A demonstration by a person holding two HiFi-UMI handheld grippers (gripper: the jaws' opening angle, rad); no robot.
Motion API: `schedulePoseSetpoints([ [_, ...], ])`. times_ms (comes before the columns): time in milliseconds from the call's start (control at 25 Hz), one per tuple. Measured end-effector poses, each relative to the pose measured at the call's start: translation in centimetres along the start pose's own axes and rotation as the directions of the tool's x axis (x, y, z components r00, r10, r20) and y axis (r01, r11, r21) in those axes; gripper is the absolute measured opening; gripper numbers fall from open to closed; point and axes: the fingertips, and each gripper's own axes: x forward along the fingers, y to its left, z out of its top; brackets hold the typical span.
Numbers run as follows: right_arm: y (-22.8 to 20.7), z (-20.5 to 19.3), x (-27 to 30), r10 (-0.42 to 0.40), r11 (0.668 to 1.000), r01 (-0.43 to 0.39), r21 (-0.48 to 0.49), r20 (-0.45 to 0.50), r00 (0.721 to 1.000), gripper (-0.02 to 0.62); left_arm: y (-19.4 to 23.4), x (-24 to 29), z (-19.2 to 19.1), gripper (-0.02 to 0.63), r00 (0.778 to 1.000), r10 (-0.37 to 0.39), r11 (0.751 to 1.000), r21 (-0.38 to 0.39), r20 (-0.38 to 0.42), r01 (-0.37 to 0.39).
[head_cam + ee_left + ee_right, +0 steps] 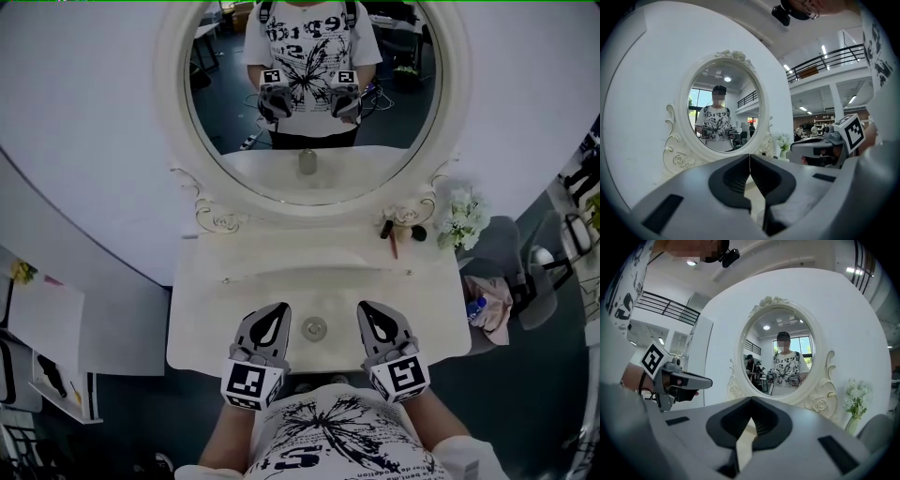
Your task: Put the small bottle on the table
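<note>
Stage in hand: placement looks complete, or else not begun. The small pale round-topped bottle (314,328) stands on the white scroll-edged dressing table (216,328), near its front edge. It sits between the two grippers and touches neither; its reflection shows in the white-framed oval mirror (172,94).

Left gripper (277,311): grey jaws pressed together, nothing between them; hovers just left of the bottle.

Right gripper (367,309): jaws likewise closed tip to tip and empty; hovers just right of the bottle.

Next move, as judged: none, if the bottle is meant to rest here. Otherwise one gripper must spread its jaws and come down around the bottle.

Containers: one small pale vase (783,153) at the table's right rear, holding white flowers (464,220).

Loose near it, in no container: dark cosmetic pieces (418,232) and a slim brown stick (394,246).
</note>
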Motion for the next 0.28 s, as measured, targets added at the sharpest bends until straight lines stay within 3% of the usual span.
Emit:
schedulePoseSetpoints([
  [280, -0.47, -0.47, -0.26, -0.014, 1.0, 0.014, 0.015, -0.016, 1.0, 0.017, -0.15, 0.5, 0.21, 0.02, 1.0, 0.021, 1.0, -0.012, -0.009, -0.021],
])
